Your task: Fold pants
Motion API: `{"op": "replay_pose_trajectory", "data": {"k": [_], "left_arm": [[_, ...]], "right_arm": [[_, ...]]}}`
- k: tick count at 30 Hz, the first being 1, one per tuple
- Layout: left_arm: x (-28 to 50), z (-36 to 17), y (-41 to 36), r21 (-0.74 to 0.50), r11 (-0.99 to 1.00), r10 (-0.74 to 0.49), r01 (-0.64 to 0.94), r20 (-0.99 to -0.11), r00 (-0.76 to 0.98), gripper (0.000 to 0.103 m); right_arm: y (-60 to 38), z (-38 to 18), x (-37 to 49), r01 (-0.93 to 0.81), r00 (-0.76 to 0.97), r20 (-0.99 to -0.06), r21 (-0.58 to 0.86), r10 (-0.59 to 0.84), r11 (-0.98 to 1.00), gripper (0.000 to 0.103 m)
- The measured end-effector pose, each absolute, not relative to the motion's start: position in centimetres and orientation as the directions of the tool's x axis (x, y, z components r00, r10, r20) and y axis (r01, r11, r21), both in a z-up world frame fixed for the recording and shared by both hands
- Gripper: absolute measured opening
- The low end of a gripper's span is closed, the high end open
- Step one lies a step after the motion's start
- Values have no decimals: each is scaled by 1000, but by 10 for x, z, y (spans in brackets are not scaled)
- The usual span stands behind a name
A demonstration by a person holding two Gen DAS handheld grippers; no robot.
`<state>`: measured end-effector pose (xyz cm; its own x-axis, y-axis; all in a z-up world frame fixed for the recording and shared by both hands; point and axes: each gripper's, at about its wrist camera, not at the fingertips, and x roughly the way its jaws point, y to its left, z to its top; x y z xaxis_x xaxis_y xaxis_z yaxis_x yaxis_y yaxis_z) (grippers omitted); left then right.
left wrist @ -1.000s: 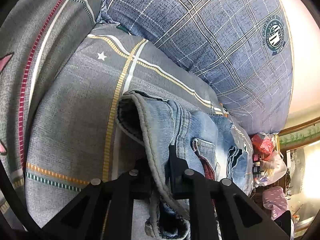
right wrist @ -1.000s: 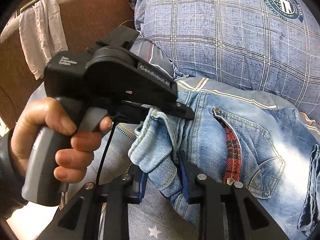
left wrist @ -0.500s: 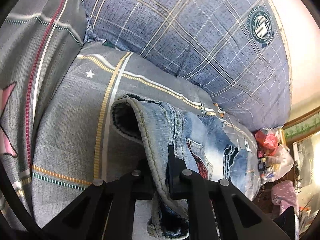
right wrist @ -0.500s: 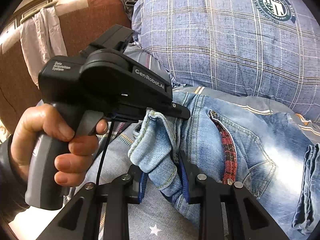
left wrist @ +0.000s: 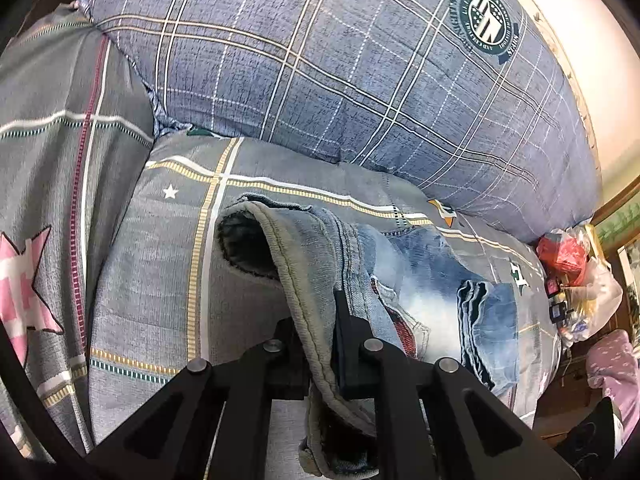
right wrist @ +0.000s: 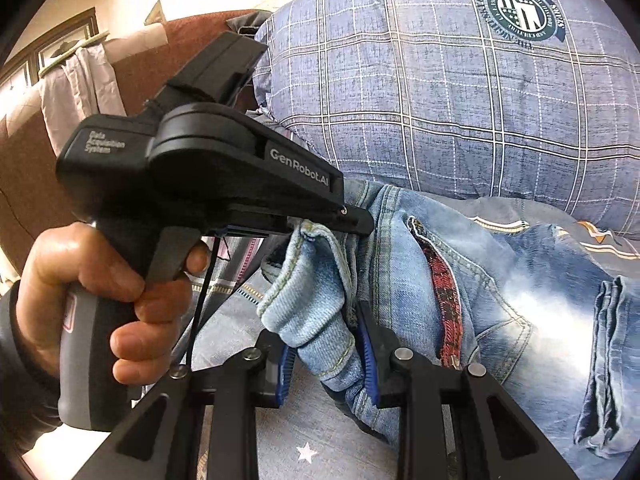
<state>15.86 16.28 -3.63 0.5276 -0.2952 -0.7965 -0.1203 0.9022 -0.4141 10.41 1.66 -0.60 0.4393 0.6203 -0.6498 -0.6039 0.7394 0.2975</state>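
Faded blue denim pants (left wrist: 416,280) lie on a grey bedcover with yellow and white stripes (left wrist: 160,272), just in front of a large blue plaid pillow (left wrist: 340,72). The waistband end is lifted off the cover; legs trail away to the right, with a folded hem stack (left wrist: 484,320) showing.

Left gripper (left wrist: 320,344): black fingers clamped together on the stitched waistband edge. From the right wrist view the same tool (right wrist: 352,216) is seen held in a person's hand (right wrist: 92,292), pinching the top of the band.

Right gripper (right wrist: 326,354): blue-padded fingers closed on a thick bunch of denim lower on the same waistband corner.

Judgement: the step in hand looks like carrying the waist end over toward the legs. To do it well, both grips should hold firm, travel together at even height, and keep the band taut between them so the fold line lands straight. The red plaid pocket lining (right wrist: 444,292) gapes; slack there could crease.
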Motion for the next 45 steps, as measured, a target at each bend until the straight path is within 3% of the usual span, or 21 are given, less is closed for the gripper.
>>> {"op": "replay_pose_trajectory", "data": {"k": [45], "left_arm": [[157, 25, 80, -334, 942, -293, 35, -766, 572, 9]], "right_arm": [[-58, 28, 87, -510, 539, -540, 401, 646, 761, 29]]}}
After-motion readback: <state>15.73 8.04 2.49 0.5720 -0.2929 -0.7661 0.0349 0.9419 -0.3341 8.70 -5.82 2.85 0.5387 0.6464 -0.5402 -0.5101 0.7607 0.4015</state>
